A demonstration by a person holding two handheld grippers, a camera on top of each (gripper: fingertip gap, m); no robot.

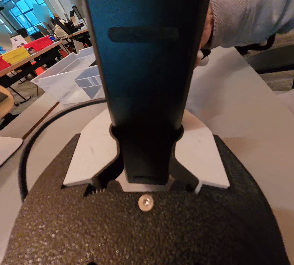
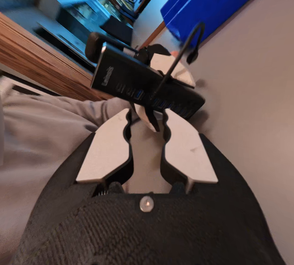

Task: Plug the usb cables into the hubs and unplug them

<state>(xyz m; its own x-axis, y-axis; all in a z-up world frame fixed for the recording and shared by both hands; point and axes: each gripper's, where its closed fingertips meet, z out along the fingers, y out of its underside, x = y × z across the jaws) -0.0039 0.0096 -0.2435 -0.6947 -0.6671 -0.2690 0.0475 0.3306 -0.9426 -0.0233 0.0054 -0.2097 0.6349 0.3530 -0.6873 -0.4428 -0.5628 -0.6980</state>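
In the left wrist view my left gripper (image 1: 146, 128) is shut on a long dark USB hub (image 1: 146, 50) that sticks out forward between the white fingers (image 1: 95, 153). In the right wrist view the same hub (image 2: 135, 80) hangs above the table, with the left gripper's white fingers (image 2: 179, 72) clamped across it. A thin black cable (image 2: 175, 60) rises from the hub's port row and curls over to a loose plug (image 2: 193, 55). My right gripper (image 2: 147, 114) is open and empty, its tips just below the hub's port side.
White bins (image 1: 63, 82) stand at the left on the pale table (image 1: 238, 114), and a thick black cord (image 1: 47, 123) arcs across it. A person's grey sleeve (image 1: 254, 10) is at the right. A blue bin (image 2: 214, 2) stands beyond the hub. A wooden table edge (image 2: 39, 66) runs at the left.
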